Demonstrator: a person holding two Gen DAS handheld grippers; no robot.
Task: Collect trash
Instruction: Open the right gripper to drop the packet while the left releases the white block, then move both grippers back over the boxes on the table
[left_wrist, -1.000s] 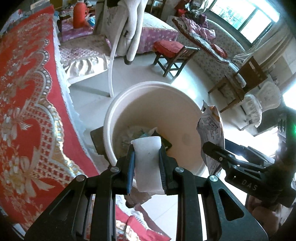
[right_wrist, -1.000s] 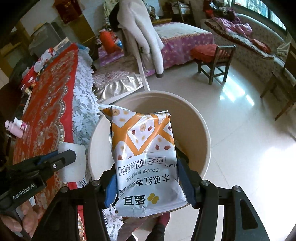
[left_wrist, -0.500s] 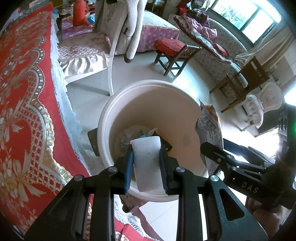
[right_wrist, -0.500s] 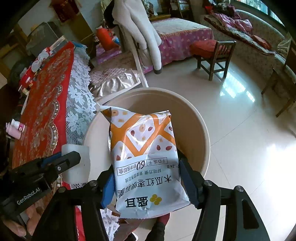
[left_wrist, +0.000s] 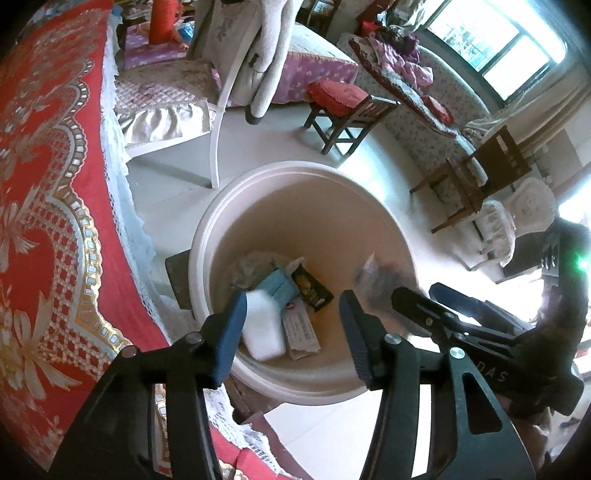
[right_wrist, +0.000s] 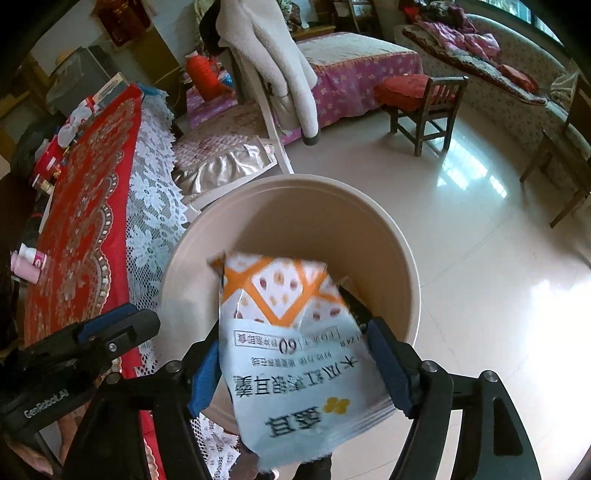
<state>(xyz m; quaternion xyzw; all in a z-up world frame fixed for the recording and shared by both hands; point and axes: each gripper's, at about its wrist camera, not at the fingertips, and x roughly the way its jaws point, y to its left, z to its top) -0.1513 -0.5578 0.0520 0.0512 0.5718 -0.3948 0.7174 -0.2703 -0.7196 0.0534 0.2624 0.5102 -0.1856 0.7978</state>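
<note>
The white block (left_wrist: 263, 328) hangs just beyond the left gripper (left_wrist: 293, 321), against its left pad only; the jaws have just been opening. The orange-and-white snack bag (right_wrist: 295, 350), blurred, sits loose between the right gripper (right_wrist: 295, 363) jaws, likewise opening. Below both lies the cream bin (left_wrist: 258, 177), holding wrappers.

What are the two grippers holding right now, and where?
Nothing: both have just been opening. The white block drops from the left gripper; the snack bag slips between the right gripper's jaws.

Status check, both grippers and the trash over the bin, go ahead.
Left gripper open, jaws just opened, white packet dropping into bin. Right gripper open, jaws just opened, snack bag slipping between them. Nothing blocking.
</note>
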